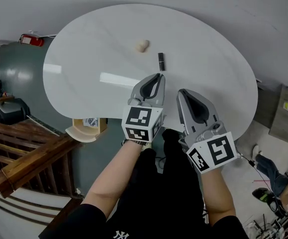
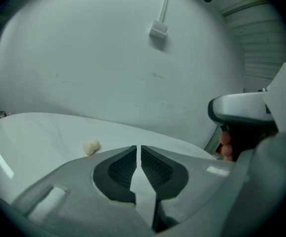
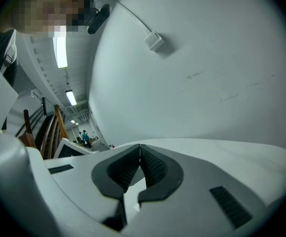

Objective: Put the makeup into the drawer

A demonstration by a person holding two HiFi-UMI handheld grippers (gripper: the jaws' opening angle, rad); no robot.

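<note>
A big white oval table [image 1: 84, 59] fills the middle of the head view. Two bits of makeup lie on it, near the middle. One is a small cream makeup sponge [image 1: 142, 45] with a round, bumpy shape. The other is a dark makeup tube [image 1: 161, 61], lying flat to the right of the sponge and closer to the person. The two do not touch.

The left claw [image 1: 157, 76] is over the table and points at the tube, with its tip near the tube but not touching it. Its two jaws are almost together, with only a thin crack between them and nothing in there. In the left gripper view the left claw [image 2: 138, 149] has the sponge [image 2: 91, 146] off to its left on the table top.

The right claw [image 1: 181, 92] is beside the left one, over the near edge of the table. In its own view the right claw [image 3: 140, 149] has its jaws closed tip to tip, with nothing held.

Under the table's left edge a pale wooden box [image 1: 86, 130] sticks out. It may be the drawer, but it is too hidden to be sure. A brown wooden railing [image 1: 29, 158] stands at the far left.
</note>
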